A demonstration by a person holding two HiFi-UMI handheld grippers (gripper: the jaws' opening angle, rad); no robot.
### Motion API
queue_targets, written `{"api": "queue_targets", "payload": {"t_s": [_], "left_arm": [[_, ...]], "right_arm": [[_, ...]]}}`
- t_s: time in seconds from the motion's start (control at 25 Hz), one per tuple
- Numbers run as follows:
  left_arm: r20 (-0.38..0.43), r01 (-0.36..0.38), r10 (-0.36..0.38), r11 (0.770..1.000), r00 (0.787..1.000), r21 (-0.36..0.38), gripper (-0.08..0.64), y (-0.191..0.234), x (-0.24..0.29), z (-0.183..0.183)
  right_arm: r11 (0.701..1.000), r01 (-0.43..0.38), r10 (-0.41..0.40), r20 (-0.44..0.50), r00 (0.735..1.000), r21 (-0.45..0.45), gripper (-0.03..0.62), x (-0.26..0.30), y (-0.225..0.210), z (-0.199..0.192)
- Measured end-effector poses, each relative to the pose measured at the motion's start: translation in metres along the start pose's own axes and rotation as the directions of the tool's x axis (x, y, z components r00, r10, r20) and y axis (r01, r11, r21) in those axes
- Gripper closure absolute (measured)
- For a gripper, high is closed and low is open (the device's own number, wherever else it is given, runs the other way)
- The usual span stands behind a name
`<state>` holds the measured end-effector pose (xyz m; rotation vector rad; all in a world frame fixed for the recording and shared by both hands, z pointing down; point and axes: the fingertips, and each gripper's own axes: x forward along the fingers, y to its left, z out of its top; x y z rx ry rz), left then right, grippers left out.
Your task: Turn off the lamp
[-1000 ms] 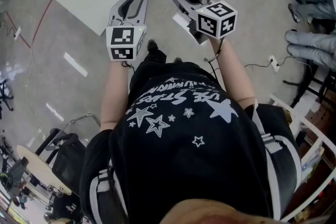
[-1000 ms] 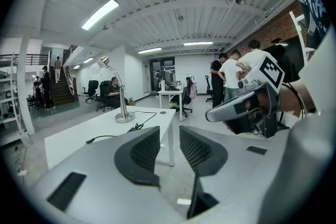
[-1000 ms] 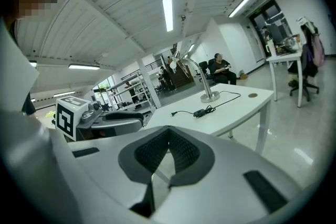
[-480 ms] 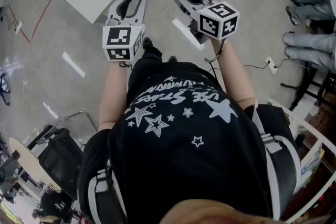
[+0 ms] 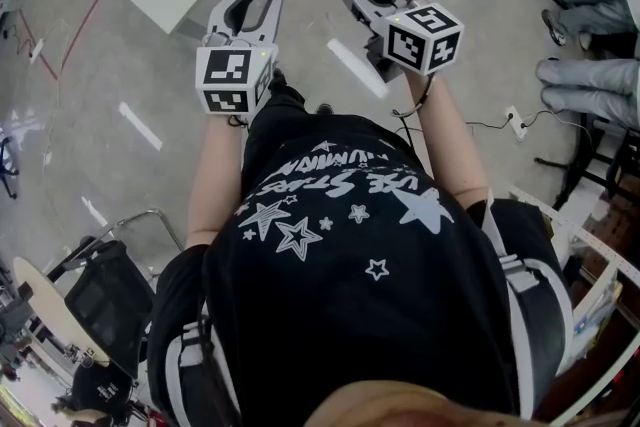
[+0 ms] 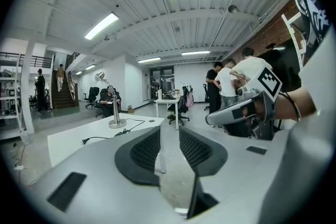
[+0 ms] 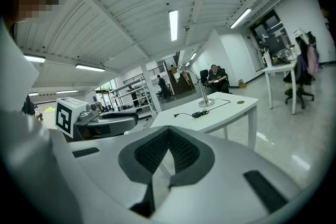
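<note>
Fingers (image 6: 144, 150) narrowly apart, empty on left gripper (image 6: 169, 135), tips together on right gripper (image 7: 167, 136); lamp (image 6: 116, 124), cable (image 6: 100, 138) on table (image 6: 73, 140) ahead

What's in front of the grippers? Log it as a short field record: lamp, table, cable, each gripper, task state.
lamp: upright on the white table, well ahead of both grippers; on or off cannot be told
table: white top, carrying the lamp and a cable
cable: black, lying on the tabletop beside the lamp base, plug end loose
left gripper: jaws slightly apart, nothing between them
right gripper: jaws meeting at the tips, holding nothing
task state: lamp not yet touched
</note>
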<state>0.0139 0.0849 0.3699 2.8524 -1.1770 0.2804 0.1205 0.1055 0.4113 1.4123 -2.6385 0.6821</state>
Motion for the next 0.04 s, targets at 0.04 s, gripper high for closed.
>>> {"api": "queue_targets", "payload": {"t_s": [0.04], "left_arm": [[0.003,0.0,0.0,1.0,1.0,0.001,0.43,-0.0025,-0.0009,0.0009]], "right_arm": [[1.0,0.001,-0.001,0.001,1.0,-0.002,0.588,-0.0025,0.0005,-0.0007]]}}
